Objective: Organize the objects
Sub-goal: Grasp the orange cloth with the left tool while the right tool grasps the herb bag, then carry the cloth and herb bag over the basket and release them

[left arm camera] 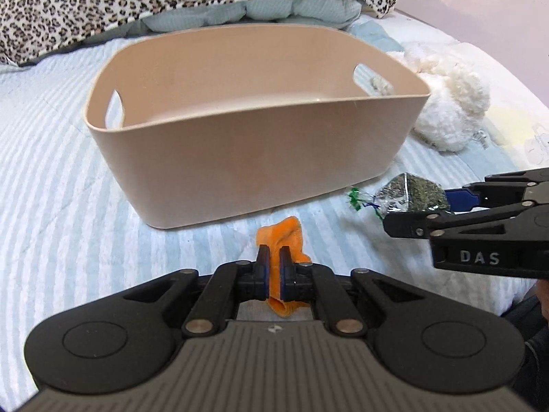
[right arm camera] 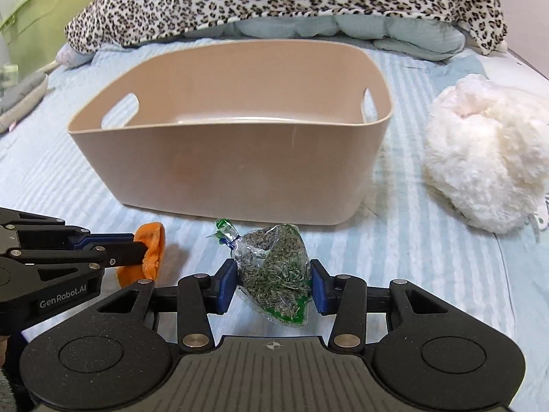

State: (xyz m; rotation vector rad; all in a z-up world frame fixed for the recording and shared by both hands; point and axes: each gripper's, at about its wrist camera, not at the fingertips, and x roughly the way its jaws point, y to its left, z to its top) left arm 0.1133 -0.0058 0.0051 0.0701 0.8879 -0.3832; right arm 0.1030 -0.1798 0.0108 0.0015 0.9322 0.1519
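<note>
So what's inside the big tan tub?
Nothing that shows. The tan tub looks empty: bare far walls and a strip of bare floor. Its near wall covers the front of the floor, so something small lying there could be hidden.

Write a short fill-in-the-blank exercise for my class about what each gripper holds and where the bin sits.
1. The left gripper is shut on a crumpled ____ cloth.
2. The right gripper grips a clear bag of dried ____ herbs.
3. The beige bin holds ____.
4. The fluffy toy is ____.

Answers: orange; green; nothing; white
</note>
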